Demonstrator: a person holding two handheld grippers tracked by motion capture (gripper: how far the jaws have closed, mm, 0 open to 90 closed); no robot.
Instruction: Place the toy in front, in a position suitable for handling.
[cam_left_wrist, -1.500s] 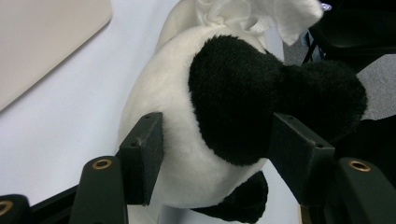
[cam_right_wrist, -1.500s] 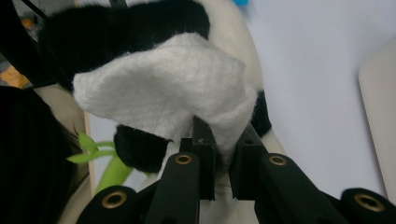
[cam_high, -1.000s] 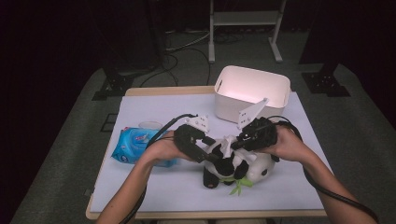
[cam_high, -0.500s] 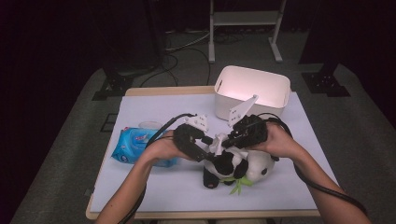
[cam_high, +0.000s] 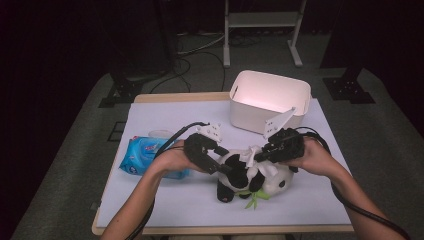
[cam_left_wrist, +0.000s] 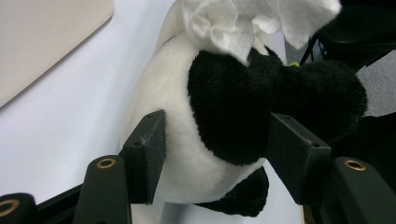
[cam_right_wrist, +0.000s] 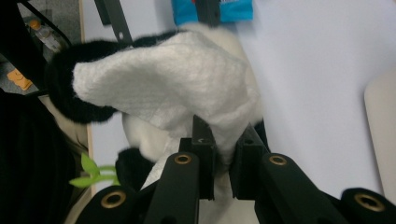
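The panda (cam_high: 250, 175) lies on the worktop (cam_high: 165, 200) near the person's edge, in front of the bin (cam_high: 267, 100). The left claw (cam_left_wrist: 215, 149) is half open, pads clamped on the panda's body, as its own view shows. The right claw (cam_right_wrist: 223, 161) is nearly closed, pinching a white wipe (cam_right_wrist: 177, 88) against the panda. From above, a blue pack (cam_high: 142, 155) lies left of the hands.

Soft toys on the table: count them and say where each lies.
1. A black-and-white plush panda lies on the white table cover, near the front edge, between the two hands, right of the blue wipes packet. None seems hidden.
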